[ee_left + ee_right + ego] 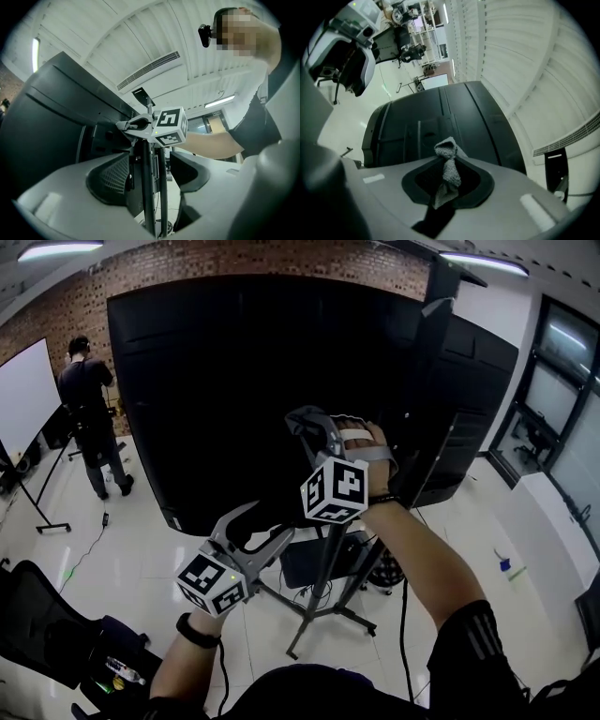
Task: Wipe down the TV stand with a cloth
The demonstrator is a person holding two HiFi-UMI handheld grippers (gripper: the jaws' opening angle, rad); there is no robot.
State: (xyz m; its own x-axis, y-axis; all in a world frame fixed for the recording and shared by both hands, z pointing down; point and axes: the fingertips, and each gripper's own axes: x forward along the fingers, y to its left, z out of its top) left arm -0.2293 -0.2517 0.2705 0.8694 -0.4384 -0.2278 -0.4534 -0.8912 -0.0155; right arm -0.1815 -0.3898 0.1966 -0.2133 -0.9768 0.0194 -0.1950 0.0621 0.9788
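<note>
In our right gripper [447,164] the jaws are pressed together on a small grey cloth [449,171] — it is bunched up and pokes out past the tips. Beyond the cloth we see the big black TV [440,122]. It is near, but as far as we can tell the cloth is not touching it.

In our left gripper [152,176] the jaws are spread wide and pinch nothing. The thin black poles of the TV stand [150,197] show in the gap between them. The poles are farther off, and the pads do not touch them.

We think the wiping has hardly begun. The cloth is ready in the right jaws, yet it is up by the TV and not on the stand. We cannot tell a wiped part from a dusty part, so we cannot say how much is clean. The poles, and the legs spread on the floor [112,559], look like what is left to do.

Our right hand [373,457] is held up high with the arm stretched forward, and its gripper points about level at the TV. Our left arm [183,662] is lower and nearer to us, and its gripper tips a little upward toward the stand — empty and free to help.
</note>
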